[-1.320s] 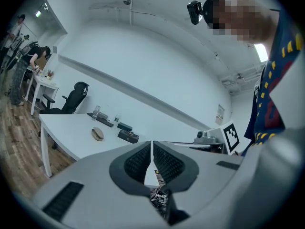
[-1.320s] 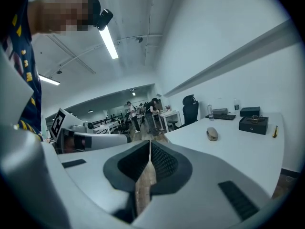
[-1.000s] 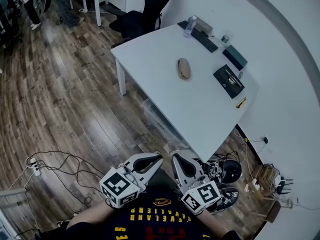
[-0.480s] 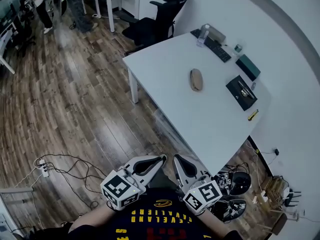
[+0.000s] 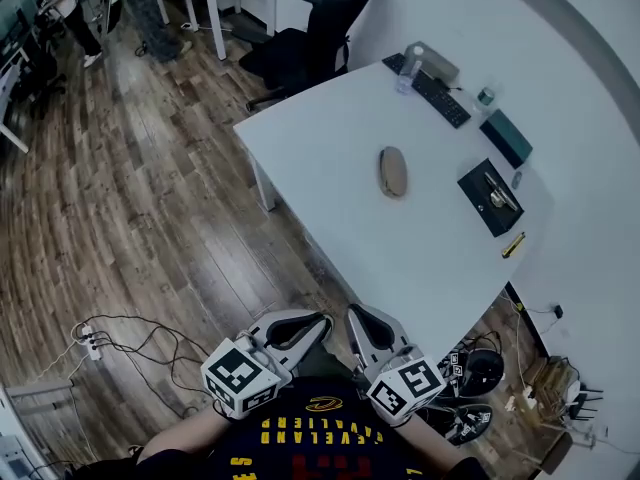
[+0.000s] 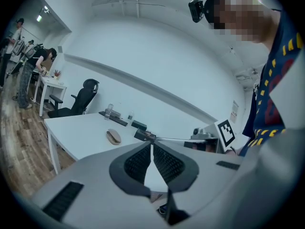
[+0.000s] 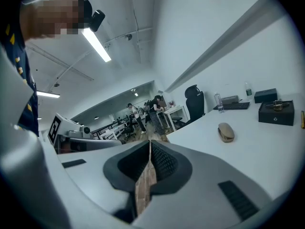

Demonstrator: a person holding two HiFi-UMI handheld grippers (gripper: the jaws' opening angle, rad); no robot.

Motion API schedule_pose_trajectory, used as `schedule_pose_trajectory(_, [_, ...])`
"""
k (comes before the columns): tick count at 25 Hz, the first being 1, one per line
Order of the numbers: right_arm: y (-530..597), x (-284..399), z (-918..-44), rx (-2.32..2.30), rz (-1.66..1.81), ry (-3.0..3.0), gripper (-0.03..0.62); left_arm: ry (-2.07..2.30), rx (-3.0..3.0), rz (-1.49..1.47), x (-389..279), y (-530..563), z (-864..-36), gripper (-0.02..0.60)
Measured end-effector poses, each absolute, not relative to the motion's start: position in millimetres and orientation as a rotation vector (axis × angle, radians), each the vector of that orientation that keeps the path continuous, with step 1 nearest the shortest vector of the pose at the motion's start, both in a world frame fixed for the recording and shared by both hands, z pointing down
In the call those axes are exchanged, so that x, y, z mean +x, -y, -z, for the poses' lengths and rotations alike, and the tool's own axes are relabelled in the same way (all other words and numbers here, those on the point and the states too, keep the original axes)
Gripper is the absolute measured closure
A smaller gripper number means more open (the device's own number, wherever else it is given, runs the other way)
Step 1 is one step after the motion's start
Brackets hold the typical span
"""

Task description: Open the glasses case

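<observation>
Two closed pairs of fingers [image 6: 137, 163] hover well short of the glasses case [image 5: 393, 171].

A white desk [image 5: 330, 158] is stretching across the upper right of the head view. A tan oval glasses case [image 5: 393, 171] is lying near its middle, well apart from everything else. Toward the top of the frame, a black keyboard [image 5: 441, 98] is lying with a clear water bottle [image 5: 407, 68] standing just beside it. Further right, a teal box [image 5: 506, 138] and a black box [image 5: 490, 197] are sitting near each other, with a small gold-coloured object [image 5: 513, 245] lying below them.
</observation>
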State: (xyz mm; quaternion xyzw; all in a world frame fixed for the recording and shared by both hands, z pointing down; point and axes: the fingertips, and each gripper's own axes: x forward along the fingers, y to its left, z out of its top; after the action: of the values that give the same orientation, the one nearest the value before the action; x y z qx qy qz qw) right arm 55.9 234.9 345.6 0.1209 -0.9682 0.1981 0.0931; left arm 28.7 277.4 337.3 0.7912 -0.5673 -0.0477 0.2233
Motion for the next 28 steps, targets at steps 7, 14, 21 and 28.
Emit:
schedule_pose_trajectory(7, [-176.1, 45.8, -346.9, 0.388, -0.640, 2.870, 0.571, 1.537, 2.204, 0.073, 20.4, -219.9, -335.5, 0.557])
schedule_pose_trajectory(14, [-139.8, 34.6, -344.8, 0.398, -0.668, 2.876, 0.570, 1.538, 2.199, 0.058, 7.2, -184.5, -333.1, 0.557])
schedule_pose_trajectory(21, [-117.2, 44.0, -349.5, 0.483, -0.710, 2.865, 0.571, 1.471, 2.236, 0.027, 16.1, -162.3, -335.5, 0.557])
schedule_pose_trajectory(28, [-103.4, 52.3, -352.8, 0.626, -0.741, 2.841, 0.571, 1.373, 2.285, 0.028, 17.2, -147.7, -336.7, 0.557])
